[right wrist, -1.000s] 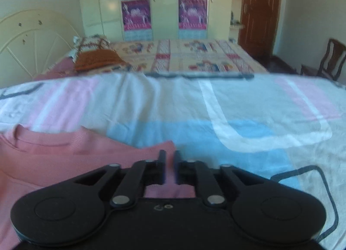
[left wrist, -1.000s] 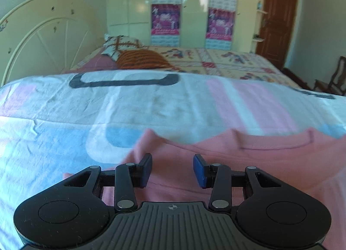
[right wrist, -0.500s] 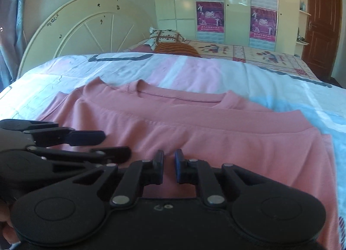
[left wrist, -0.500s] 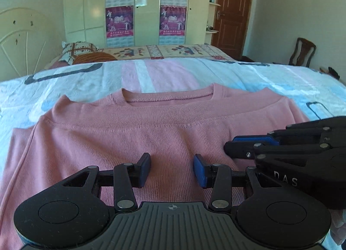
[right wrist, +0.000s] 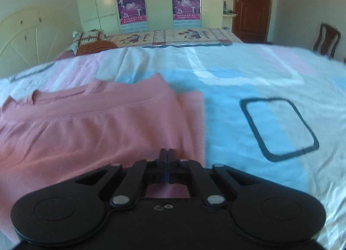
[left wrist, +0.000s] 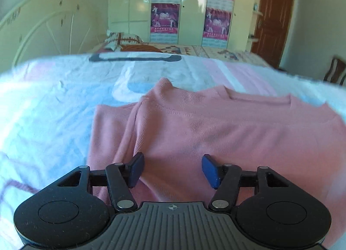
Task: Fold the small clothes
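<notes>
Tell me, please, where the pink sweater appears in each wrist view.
Left wrist: pink sweater fills centre and right, beyond the open left gripper.
Right wrist: it fills the left half; the right gripper is shut.
Shared landmark: brown door.

Your left gripper sits low and level, its jaws spread wide with a clear gap between the blue pads; nothing lies between them. Your right gripper is also held low and level, pointing straight ahead, with its two fingers pressed together so that the pads meet. Whether anything is pinched between them cannot be made out.
</notes>
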A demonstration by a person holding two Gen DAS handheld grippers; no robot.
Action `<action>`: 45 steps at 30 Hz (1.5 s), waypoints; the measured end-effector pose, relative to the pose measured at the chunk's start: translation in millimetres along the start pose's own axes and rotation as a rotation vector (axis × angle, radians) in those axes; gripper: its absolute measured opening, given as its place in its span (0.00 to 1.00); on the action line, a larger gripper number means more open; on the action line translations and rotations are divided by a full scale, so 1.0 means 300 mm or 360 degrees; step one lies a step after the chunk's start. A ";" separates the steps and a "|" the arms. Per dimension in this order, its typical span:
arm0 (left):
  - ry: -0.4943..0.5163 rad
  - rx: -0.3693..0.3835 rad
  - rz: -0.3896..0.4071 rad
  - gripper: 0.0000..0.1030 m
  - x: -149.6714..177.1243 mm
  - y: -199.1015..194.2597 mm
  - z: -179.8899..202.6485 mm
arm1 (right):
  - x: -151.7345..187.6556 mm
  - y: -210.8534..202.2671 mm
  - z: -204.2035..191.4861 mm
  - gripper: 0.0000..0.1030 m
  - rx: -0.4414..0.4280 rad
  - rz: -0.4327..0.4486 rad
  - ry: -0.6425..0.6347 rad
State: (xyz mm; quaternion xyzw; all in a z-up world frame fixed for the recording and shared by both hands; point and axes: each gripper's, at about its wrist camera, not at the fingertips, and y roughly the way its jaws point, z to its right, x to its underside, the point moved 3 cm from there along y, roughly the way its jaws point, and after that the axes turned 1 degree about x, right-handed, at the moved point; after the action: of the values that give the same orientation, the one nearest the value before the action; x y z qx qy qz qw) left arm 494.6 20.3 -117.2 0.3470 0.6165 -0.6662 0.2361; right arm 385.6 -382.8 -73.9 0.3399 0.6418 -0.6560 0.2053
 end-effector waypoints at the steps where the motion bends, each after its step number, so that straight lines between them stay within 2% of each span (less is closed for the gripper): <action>1: 0.0024 -0.0026 -0.0006 0.58 -0.002 0.002 0.016 | 0.001 -0.001 0.005 0.00 -0.0016 -0.0006 0.0008; 3: 0.0017 -0.0019 0.0009 0.58 -0.013 -0.024 0.048 | 0.000 -0.015 -0.021 0.03 0.0007 0.0004 -0.0036; 5: 0.0001 0.0043 0.0037 0.59 -0.013 -0.068 0.090 | -0.003 -0.058 -0.062 0.15 -0.0036 0.0059 -0.0040; 8: 0.0036 0.0137 0.0080 0.59 0.000 -0.126 0.198 | 0.007 -0.107 -0.159 0.15 -0.0140 0.0087 -0.0100; 10: 0.0050 0.0201 0.0076 0.59 0.014 -0.139 0.273 | 0.026 -0.119 -0.235 0.13 -0.0236 0.0068 -0.0133; 13: 0.0090 0.0274 0.0068 0.59 0.031 -0.145 0.378 | 0.060 -0.123 -0.348 0.12 -0.0308 0.0065 -0.0233; 17: 0.0210 0.0278 0.0073 0.59 0.051 -0.169 0.467 | 0.087 -0.124 -0.423 0.13 -0.0339 0.0044 -0.0310; 19: 0.0251 0.0250 0.0031 0.59 0.067 -0.163 0.481 | 0.096 -0.125 -0.429 0.13 -0.0352 0.0022 -0.0322; 26: 0.0177 0.0236 -0.0016 0.64 0.079 -0.164 0.453 | 0.124 -0.116 -0.417 0.10 -0.0326 -0.0016 -0.0322; 27: 0.0159 0.0236 -0.0003 0.64 0.077 -0.184 0.445 | 0.119 -0.128 -0.422 0.12 -0.0322 -0.0013 -0.0315; 31: 0.0082 0.0245 0.0000 0.64 0.103 -0.247 0.403 | 0.137 -0.209 -0.466 0.13 -0.0436 0.0026 -0.0337; 33: 0.0098 0.0242 -0.0051 0.64 0.141 -0.243 0.410 | 0.171 -0.207 -0.501 0.13 -0.0477 -0.0019 -0.0352; 35: 0.0125 0.0225 -0.0083 0.64 0.177 -0.241 0.404 | 0.213 -0.178 -0.516 0.12 -0.0449 -0.0111 -0.0346; 39: 0.0111 0.0147 -0.0056 0.63 0.205 -0.278 0.296 | 0.247 -0.219 -0.475 0.08 -0.0447 -0.0119 -0.0378; 41: 0.0038 0.0068 -0.0059 0.63 0.205 -0.282 0.218 | 0.229 -0.241 -0.435 0.11 -0.0417 -0.0091 -0.0350; 43: -0.0049 0.0044 -0.0059 0.63 0.205 -0.272 0.145 | 0.197 -0.247 -0.401 0.13 -0.0380 -0.0058 -0.0337; 44: -0.0041 0.0034 -0.0059 0.63 0.206 -0.266 0.127 | 0.190 -0.235 -0.390 0.13 -0.0348 -0.0070 -0.0345; 45: -0.0010 0.0021 -0.0049 0.63 0.207 -0.267 0.118 | 0.193 -0.216 -0.377 0.08 -0.0306 -0.0107 -0.0367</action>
State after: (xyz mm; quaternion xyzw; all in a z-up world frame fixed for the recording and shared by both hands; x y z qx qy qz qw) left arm 389.0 2.7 -111.3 0.3370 0.6165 -0.6749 0.2254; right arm 320.8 -256.3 -63.4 0.2193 0.6849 -0.6328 0.2871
